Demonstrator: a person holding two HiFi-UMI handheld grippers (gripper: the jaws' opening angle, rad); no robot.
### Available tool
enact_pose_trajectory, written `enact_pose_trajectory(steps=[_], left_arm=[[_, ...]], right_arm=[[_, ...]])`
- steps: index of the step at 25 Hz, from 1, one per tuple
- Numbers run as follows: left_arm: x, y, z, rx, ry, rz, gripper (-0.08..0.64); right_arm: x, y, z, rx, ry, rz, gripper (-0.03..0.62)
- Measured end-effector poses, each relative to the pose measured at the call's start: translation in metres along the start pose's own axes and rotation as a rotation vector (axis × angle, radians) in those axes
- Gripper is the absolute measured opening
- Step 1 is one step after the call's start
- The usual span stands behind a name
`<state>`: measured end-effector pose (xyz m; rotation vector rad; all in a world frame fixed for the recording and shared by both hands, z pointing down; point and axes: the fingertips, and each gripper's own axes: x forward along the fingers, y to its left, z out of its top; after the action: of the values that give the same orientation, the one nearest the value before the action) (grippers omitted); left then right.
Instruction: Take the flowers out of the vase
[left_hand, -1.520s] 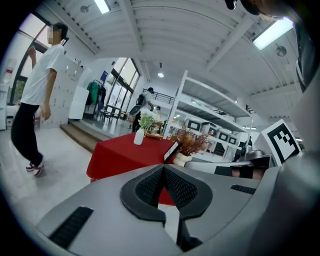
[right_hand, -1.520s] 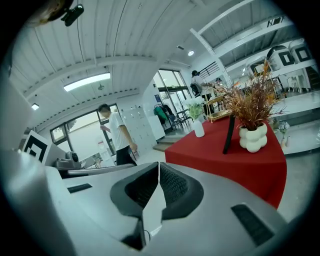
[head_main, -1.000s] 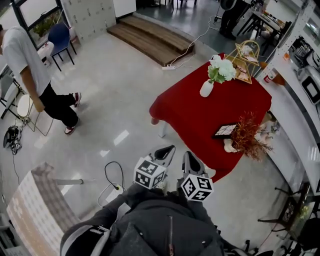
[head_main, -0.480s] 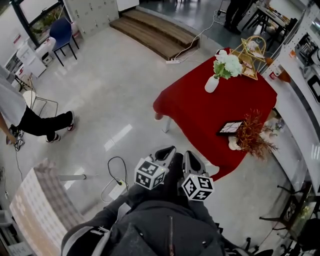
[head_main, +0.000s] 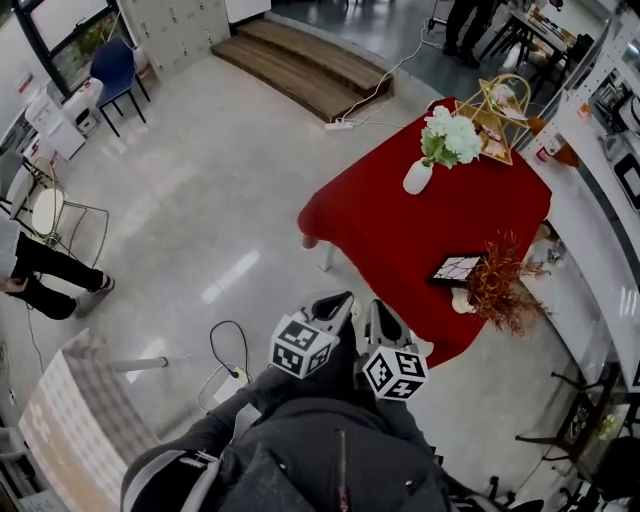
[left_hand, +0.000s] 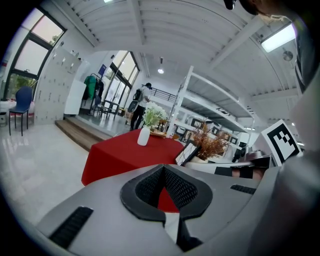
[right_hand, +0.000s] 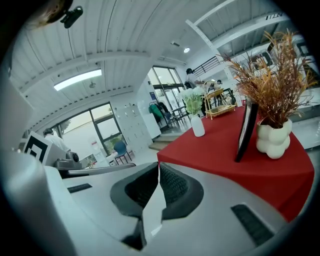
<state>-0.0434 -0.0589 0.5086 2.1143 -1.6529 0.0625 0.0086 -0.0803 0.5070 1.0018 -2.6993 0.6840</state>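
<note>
Flowers (head_main: 450, 135) upright in vase (head_main: 417, 177), upper right; well apart from left gripper (head_main: 335, 300) and the nearer right gripper (head_main: 379, 316). Both sets of fingers pressed together, empty.

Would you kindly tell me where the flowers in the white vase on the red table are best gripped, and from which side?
Grip the leafy stems just above the vase mouth, below the flowers' bushy heads, which would likely crush. Come in level from the open side, away from the gold frame, then lift straight up: the vase stands upright.
</note>
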Motion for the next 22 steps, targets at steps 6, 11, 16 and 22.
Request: enact_pose_trajectory(steps=[6, 11, 16, 22], left_arm=[[0.03, 0.016, 0.02, 0.01, -0.012, -0.01, 0.009], [0.057, 0.028, 0.036, 0.018, 0.005, -0.026, 0.009], [0.08, 0.04, 0.051, 0.021, 0.01, -0.034, 0.009], [0.103, 0.052, 0.062, 0.016, 0.018, -0.039, 0.009]], right_arm=[[0.028, -0.012, 0.021, -0.006, -0.007, 0.0, 0.015], [0.054, -0.024, 0.04, -0.005, -0.012, 0.0, 0.015], [0.08, -0.036, 0.057, 0.002, -0.017, -0.003, 0.015], [0.101, -0.05, 0.072, 0.015, -0.017, -0.012, 0.015]])
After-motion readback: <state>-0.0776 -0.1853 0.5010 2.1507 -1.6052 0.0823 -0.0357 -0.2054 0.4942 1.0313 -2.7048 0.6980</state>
